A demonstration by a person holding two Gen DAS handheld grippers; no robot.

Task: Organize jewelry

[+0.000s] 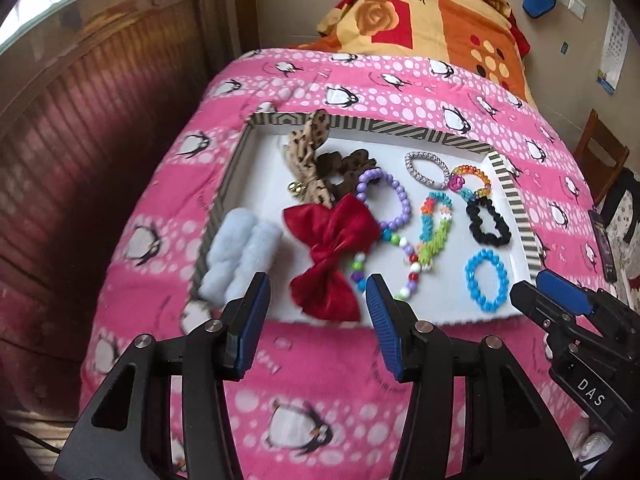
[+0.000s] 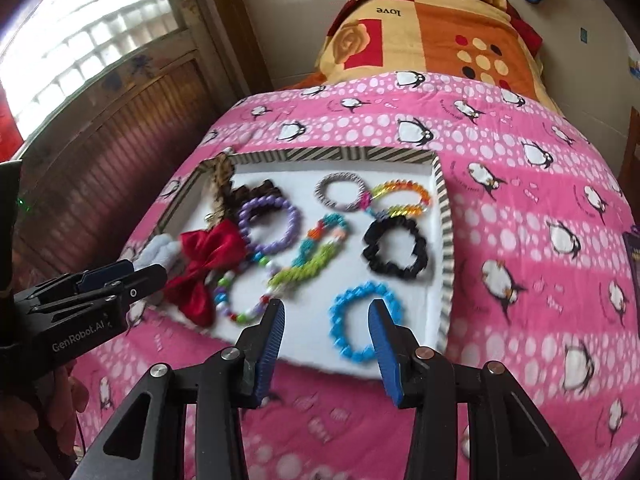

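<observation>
On the pink penguin blanket (image 2: 500, 208) the striped tray (image 2: 446, 240) holds the jewelry, and with our right gripper (image 2: 326, 316) and left gripper (image 1: 316, 292) both spread wide and empty, we should descend squarely over the blue bracelet (image 2: 356, 320) by the tray's near right corner.

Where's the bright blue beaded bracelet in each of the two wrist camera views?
Left wrist view: bright blue beaded bracelet lies lower right, in the tray's near right corner.
Right wrist view: it lies low centre, between the gripper's fingers.
Shared landmark: the black ruffled scrunchie just beyond it.
</observation>
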